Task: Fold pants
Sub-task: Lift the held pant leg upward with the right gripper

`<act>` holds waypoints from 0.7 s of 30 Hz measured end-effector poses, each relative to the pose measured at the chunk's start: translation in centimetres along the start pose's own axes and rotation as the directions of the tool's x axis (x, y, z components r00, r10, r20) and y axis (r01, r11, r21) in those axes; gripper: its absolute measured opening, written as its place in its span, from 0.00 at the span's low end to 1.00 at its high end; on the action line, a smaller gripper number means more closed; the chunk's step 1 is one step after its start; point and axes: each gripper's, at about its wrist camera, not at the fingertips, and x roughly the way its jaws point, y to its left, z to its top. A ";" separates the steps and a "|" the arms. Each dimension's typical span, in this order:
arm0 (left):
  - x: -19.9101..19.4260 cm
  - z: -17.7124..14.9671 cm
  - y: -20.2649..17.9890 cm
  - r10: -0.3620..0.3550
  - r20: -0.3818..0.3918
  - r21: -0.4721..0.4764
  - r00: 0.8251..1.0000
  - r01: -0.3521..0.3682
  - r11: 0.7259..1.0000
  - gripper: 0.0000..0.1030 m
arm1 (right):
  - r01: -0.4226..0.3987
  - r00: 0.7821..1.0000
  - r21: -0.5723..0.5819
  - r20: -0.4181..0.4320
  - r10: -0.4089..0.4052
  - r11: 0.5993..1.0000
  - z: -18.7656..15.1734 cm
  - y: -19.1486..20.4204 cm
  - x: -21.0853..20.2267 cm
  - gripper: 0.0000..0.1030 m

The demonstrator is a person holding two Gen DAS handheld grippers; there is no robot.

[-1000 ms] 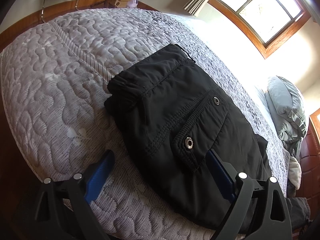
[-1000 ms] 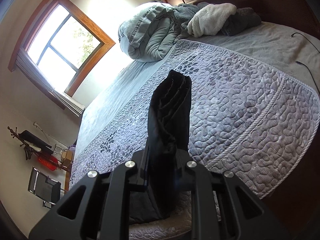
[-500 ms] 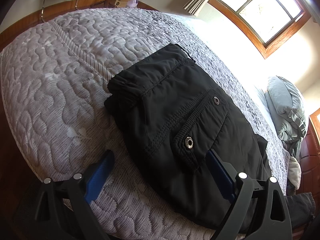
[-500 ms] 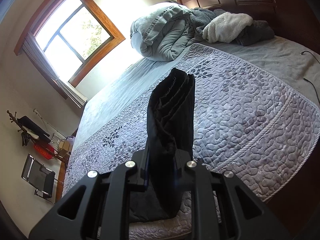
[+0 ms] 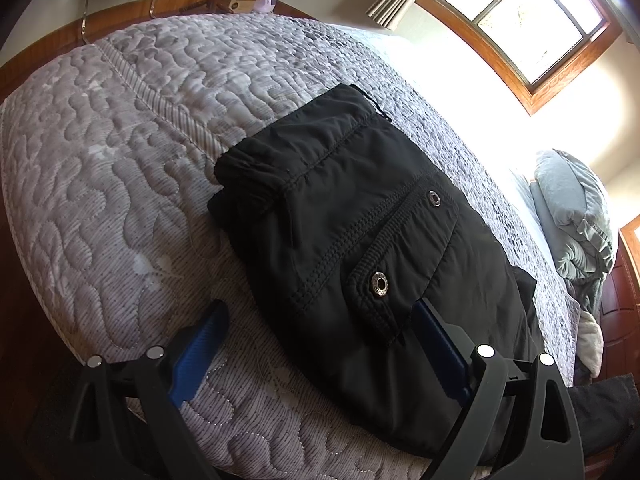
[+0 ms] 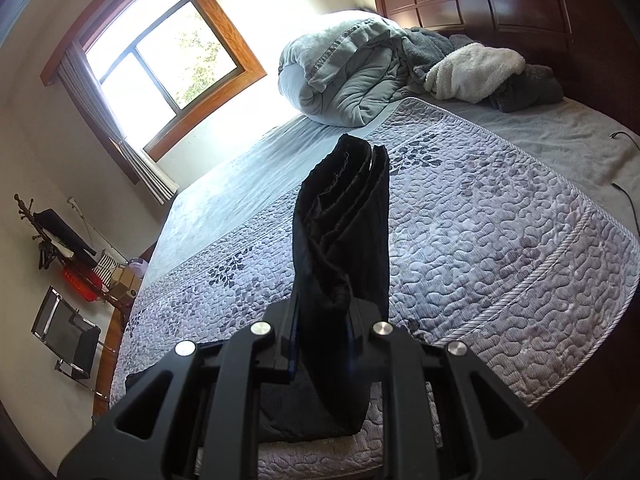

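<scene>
Late in the fold, probably the last one. Black pants lying mostly folded on the quilt, near its front edge. Left gripper spread wide, holding nothing, just above that edge. Right gripper clamped on the raised leg ends. Next: carry over, lay flat, release.

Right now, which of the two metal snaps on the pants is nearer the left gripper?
The snap on the pocket flap corner, beside the blue finger; the other snap lies farther up.
</scene>
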 end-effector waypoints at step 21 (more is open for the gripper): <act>0.7 0.1 -0.9 0.065 -0.019 0.041 0.998 -0.065 0.997 0.92 | -0.056 0.997 -0.102 0.042 0.060 0.993 -0.8 3.3 -0.2 0.15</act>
